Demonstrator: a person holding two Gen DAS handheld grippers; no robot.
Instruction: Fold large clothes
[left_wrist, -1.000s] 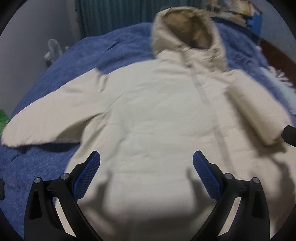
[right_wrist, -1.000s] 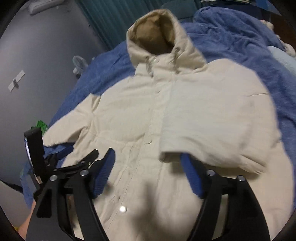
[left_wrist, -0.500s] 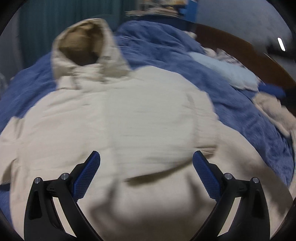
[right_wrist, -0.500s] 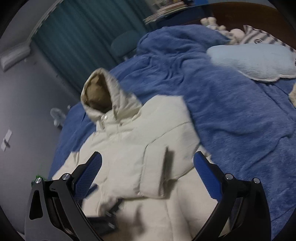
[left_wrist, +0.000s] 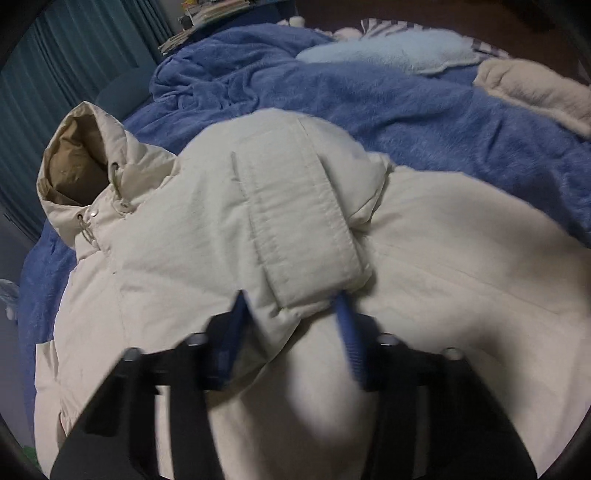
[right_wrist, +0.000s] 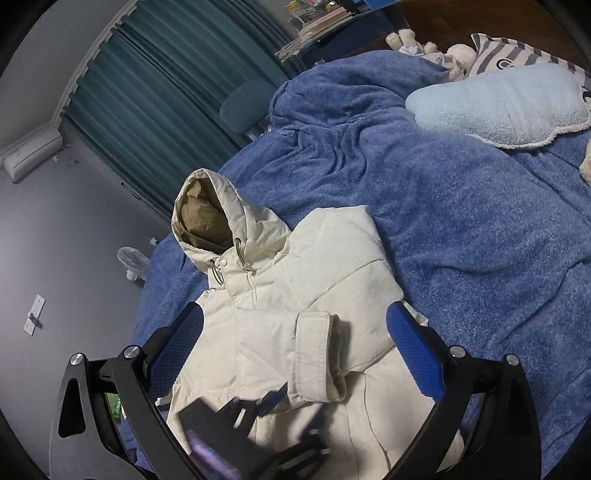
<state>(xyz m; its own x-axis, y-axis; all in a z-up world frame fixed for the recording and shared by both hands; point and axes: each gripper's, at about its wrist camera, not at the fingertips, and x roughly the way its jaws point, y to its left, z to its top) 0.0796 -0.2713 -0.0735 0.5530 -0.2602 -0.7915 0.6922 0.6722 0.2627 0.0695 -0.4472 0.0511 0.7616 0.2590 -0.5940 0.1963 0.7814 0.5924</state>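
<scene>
The cream hooded jacket (left_wrist: 177, 258) lies spread front-up on the bed, over a blue fleece blanket (left_wrist: 424, 110), with its tan-lined hood (left_wrist: 74, 158) pointing toward the far edge where the teal curtains (right_wrist: 166, 74) hang. One sleeve (left_wrist: 295, 221) is folded across the chest, its cuff end lying over the middle of the jacket.

And here is the left gripper (left_wrist: 295, 321), right at that cuff. Its blue pads sit on either side of the sleeve end, the fabric bunched up between them, and the jaws are closing in on it; the picture is blurred there, so whether the pads are pressing the cloth yet is hard to say. From the right wrist view the same gripper shows as a dark blurred shape (right_wrist: 258, 417) low over the jacket's front, just below the cuff (right_wrist: 314, 354).

The right gripper (right_wrist: 295, 347) hangs above the jacket, spread wide, with its blue fingers (right_wrist: 413, 350) on either side of the folded sleeve and nothing caught between them.

Toward the head of the bed a pale blue plush pillow (right_wrist: 498, 107) rests on the blanket, a striped cushion (right_wrist: 517, 51) and soft toys behind it. A cream fleece item (left_wrist: 535, 92) lies near the right edge of the bed.
</scene>
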